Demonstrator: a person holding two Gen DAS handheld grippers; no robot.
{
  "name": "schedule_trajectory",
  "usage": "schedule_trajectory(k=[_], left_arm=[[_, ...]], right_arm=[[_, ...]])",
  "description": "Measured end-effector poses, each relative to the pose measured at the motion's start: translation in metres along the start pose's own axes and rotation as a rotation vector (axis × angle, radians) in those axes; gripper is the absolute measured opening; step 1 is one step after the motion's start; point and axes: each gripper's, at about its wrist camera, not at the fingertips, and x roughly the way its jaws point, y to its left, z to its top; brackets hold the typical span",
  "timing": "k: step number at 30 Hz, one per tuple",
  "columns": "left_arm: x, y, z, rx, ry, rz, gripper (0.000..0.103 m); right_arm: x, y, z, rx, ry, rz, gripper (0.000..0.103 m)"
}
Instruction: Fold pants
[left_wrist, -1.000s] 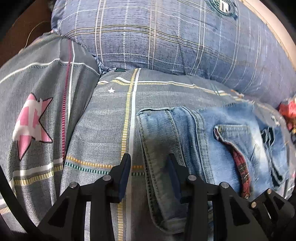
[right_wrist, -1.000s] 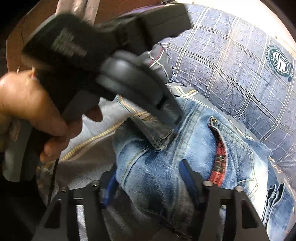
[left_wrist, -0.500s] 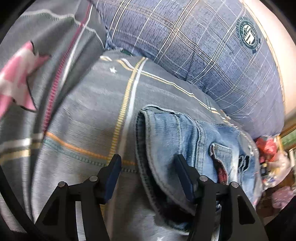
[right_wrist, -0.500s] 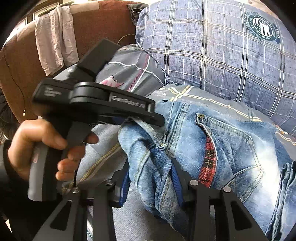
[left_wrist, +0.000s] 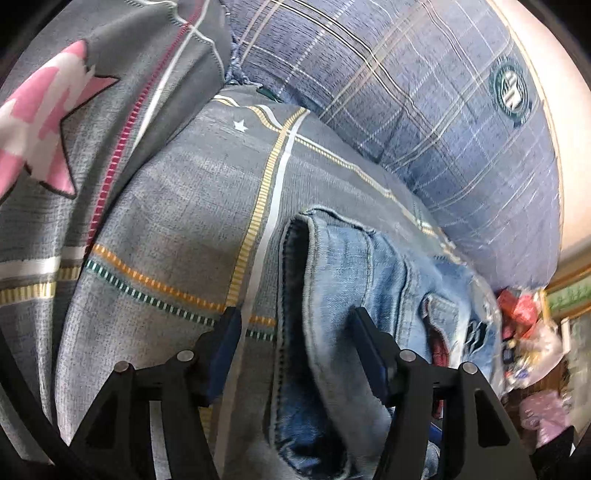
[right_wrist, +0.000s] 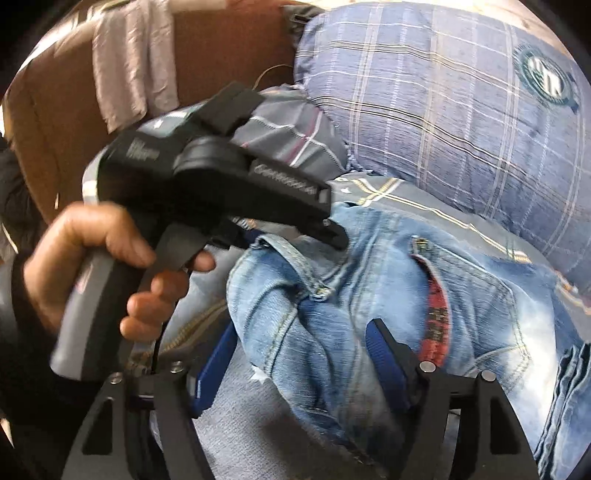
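**Ana:** Since a moment ago, what has changed?

**Ben:** Both tools have let go. The right gripper (right_wrist: 299, 354) was pinching a fold of the jeans (right_wrist: 388, 295) and its jaws are now opening, with denim bulging between them but the pads no longer pressing. The left gripper (left_wrist: 295, 347) has spread too, and it has rolled, so the bed tilts more in its view.

**Ana:** Where are the jeans?

**Ben:** On the grey striped bedcover (left_wrist: 177, 229), in front of the blue plaid pillow (right_wrist: 443, 110). They lie folded, waistband end toward both tools, the long axis running away toward the pillow's right end.

**Ana:** And from the tongs?

**Ben:** The folded edge (left_wrist: 295, 295) sits between the left gripper's spread fingers, untouched. The person's left hand (right_wrist: 92, 273) holds that tool just left of the waistband. The right tool straddles the near corner, so it seems closer for any next pinch.

**Ana:** Is the folding done?

**Ben:** Probably near its end, though another fold may be left.
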Motion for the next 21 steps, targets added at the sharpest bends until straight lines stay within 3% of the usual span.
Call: schedule_trajectory(k=[5,8,10,12,14,19,21], left_arm=[[0.008,-0.023,-0.003,0.142,0.005,0.105,0.063],[0.008,-0.022,-0.003,0.148,0.012,0.094,0.063],[0.007,-0.017,-0.002,0.135,0.016,0.069,0.063],[0.005,-0.012,-0.001,0.113,0.021,0.043,0.063],[0.004,-0.008,0.000,0.092,0.025,0.021,0.064],[0.004,-0.013,0.001,0.070,0.024,0.006,0.063],[0.005,-0.013,0.002,0.046,0.037,-0.048,0.043]], right_arm=[[0.024,0.014,-0.008,-0.109,0.015,-0.100,0.077],[0.040,0.029,-0.016,-0.230,0.009,-0.219,0.076],[0.042,0.033,-0.017,-0.251,0.003,-0.255,0.071],[0.039,0.033,-0.014,-0.248,0.007,-0.265,0.049],[0.030,0.026,-0.009,-0.220,-0.005,-0.260,0.035],[0.011,0.005,0.004,-0.102,-0.024,-0.192,0.030],[0.008,0.002,0.006,-0.083,-0.029,-0.181,0.030]])
